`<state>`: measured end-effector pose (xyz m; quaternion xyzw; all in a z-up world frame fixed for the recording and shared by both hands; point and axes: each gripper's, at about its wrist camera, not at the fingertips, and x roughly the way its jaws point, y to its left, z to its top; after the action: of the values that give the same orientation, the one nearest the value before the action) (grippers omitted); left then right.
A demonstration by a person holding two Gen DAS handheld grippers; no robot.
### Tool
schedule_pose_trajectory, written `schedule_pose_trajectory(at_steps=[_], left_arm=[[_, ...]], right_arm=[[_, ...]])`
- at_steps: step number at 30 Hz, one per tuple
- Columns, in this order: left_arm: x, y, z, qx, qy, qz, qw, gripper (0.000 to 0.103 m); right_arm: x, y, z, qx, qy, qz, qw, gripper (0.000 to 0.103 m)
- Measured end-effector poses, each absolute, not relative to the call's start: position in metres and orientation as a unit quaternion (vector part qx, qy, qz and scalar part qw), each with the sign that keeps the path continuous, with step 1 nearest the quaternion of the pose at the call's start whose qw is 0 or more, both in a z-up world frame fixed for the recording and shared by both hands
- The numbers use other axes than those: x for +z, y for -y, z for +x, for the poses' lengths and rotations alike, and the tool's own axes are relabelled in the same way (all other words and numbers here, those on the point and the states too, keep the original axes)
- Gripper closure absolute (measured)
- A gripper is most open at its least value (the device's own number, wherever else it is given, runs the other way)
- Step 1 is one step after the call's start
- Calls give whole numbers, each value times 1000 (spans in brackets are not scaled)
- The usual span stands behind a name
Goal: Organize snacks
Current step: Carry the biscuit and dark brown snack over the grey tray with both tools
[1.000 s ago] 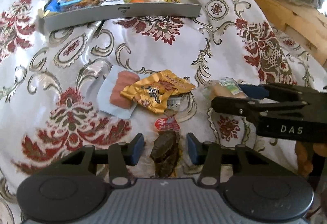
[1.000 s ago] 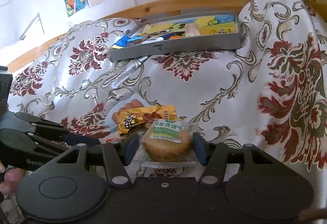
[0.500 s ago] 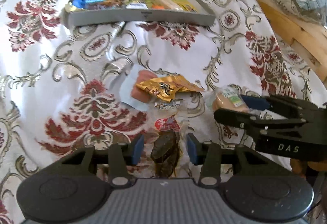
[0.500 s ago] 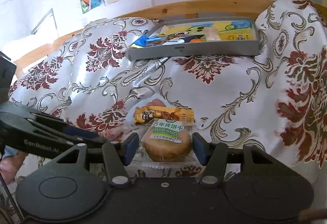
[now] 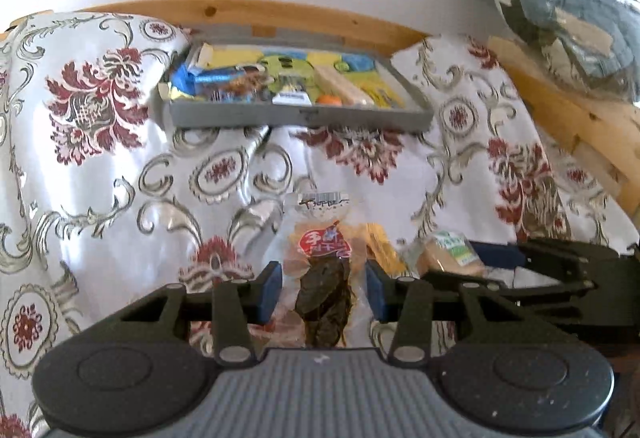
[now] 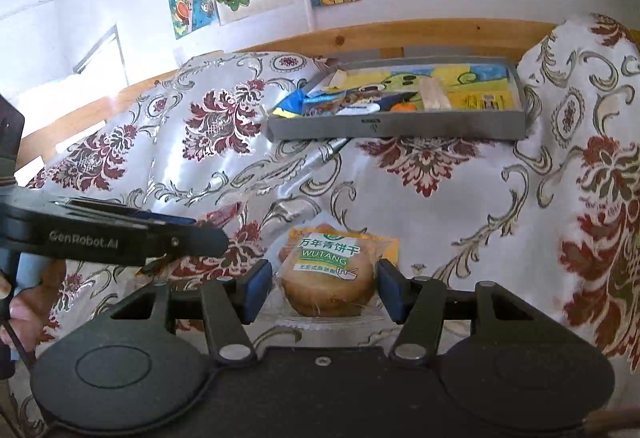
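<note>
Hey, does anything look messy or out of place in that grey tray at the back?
Yes. In the grey tray, a blue wrapper pokes over the left rim, and the other snacks lie jumbled at mixed angles, crowded to the left.

Clear packet of dark dried snack [image 5: 325, 290] held upright, round wrapped biscuit [image 6: 329, 280], filled grey tray [image 6: 400, 126] beyond

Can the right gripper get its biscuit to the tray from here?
Probably yes. The right gripper brackets the biscuit, and only bare cloth lies between it and the tray, which shows free space at its right end.
</note>
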<state>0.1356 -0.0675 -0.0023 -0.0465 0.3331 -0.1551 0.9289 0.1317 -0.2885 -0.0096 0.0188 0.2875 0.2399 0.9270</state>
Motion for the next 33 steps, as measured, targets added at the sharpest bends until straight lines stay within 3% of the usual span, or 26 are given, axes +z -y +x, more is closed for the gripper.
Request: schedule_pose_trajectory(at_steps=[21,33], left_arm=[[34,87,270,-130,-261,-84,953,55],[36,117,366,-123,-283,-64,949,55]], right_arm=[[25,301,216,202,-218,-47,954,44],[30,314,305,132,-187,-28,973,44]])
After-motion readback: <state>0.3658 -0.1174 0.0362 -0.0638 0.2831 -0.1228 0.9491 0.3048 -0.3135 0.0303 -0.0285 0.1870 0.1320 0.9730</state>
